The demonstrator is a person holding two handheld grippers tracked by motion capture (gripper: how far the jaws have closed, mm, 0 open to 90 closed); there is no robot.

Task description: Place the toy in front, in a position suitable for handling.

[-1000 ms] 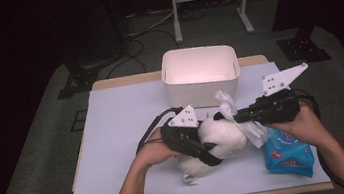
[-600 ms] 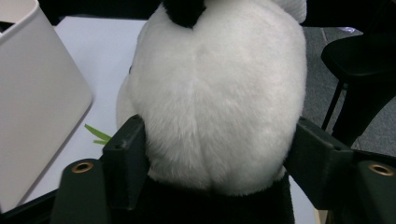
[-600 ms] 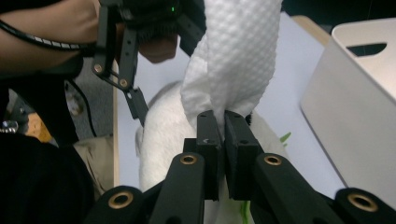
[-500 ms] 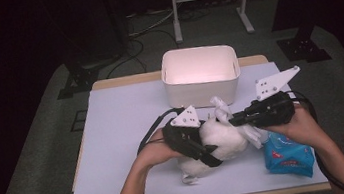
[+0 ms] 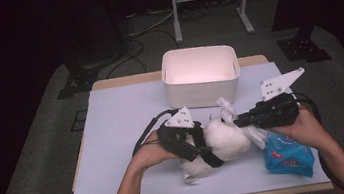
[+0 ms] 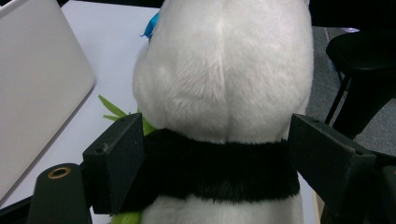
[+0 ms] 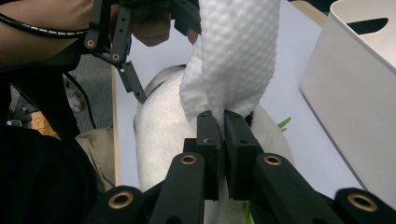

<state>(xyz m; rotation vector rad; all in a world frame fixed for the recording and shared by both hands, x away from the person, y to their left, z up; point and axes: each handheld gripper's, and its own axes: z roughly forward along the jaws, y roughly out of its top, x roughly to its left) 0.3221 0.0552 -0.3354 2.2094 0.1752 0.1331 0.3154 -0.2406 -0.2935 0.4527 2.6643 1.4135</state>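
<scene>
White rectangular bin (image 5: pixel 201 76) sits on the table (image 5: pixel 114 135) at the middle of its far edge, open top, nothing visible inside; its wall also shows in the left gripper view (image 6: pixel 37 84) and its corner in the right gripper view (image 7: pixel 355 93). Blue printed packet (image 5: pixel 288 154) lies flat near the table's near right corner. Beyond the far edge, a grey metal stand (image 5: pixel 210 1) and black cables (image 5: pixel 143 30) are on the grey floor (image 5: pixel 42 159).
</scene>
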